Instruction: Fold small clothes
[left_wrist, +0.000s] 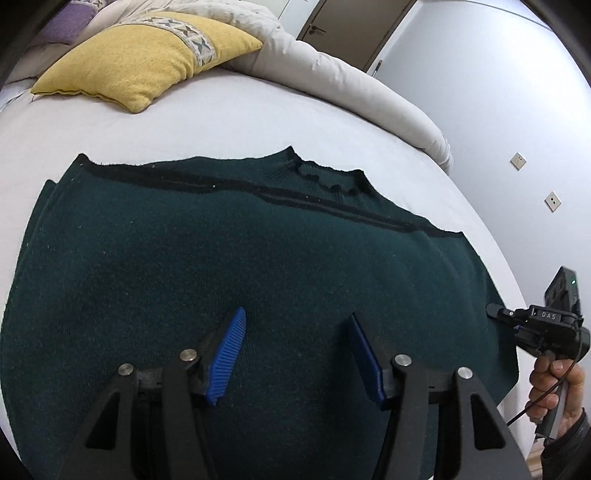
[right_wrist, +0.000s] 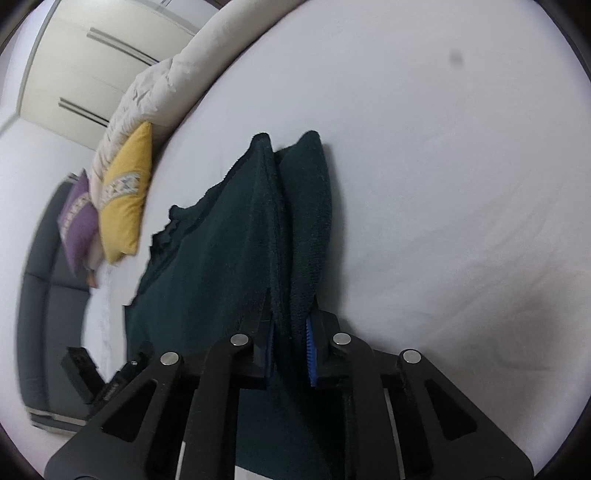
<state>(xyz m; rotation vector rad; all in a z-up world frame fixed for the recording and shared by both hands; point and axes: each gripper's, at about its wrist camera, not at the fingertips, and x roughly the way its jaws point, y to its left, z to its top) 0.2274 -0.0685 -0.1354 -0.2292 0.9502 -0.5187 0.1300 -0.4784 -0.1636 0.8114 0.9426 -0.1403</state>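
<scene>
A dark green knit sweater (left_wrist: 236, 266) with a black band below the collar lies spread on the white bed (left_wrist: 229, 118), collar at the far side. My left gripper (left_wrist: 297, 317) is open, its blue fingers apart just above the sweater's middle, holding nothing. My right gripper (right_wrist: 290, 325) is shut on a bunched fold of the sweater (right_wrist: 280, 221) at its edge, lifting it off the sheet. The right gripper also shows at the right edge of the left wrist view (left_wrist: 496, 310), at the sweater's right side.
A yellow pillow (left_wrist: 144, 59) lies at the far left, a purple one (right_wrist: 79, 225) behind it. A rolled beige duvet (left_wrist: 369, 96) runs along the bed's far edge. Bare white sheet (right_wrist: 443, 184) stretches right of the sweater. A dark headboard (right_wrist: 40, 295) is at the left.
</scene>
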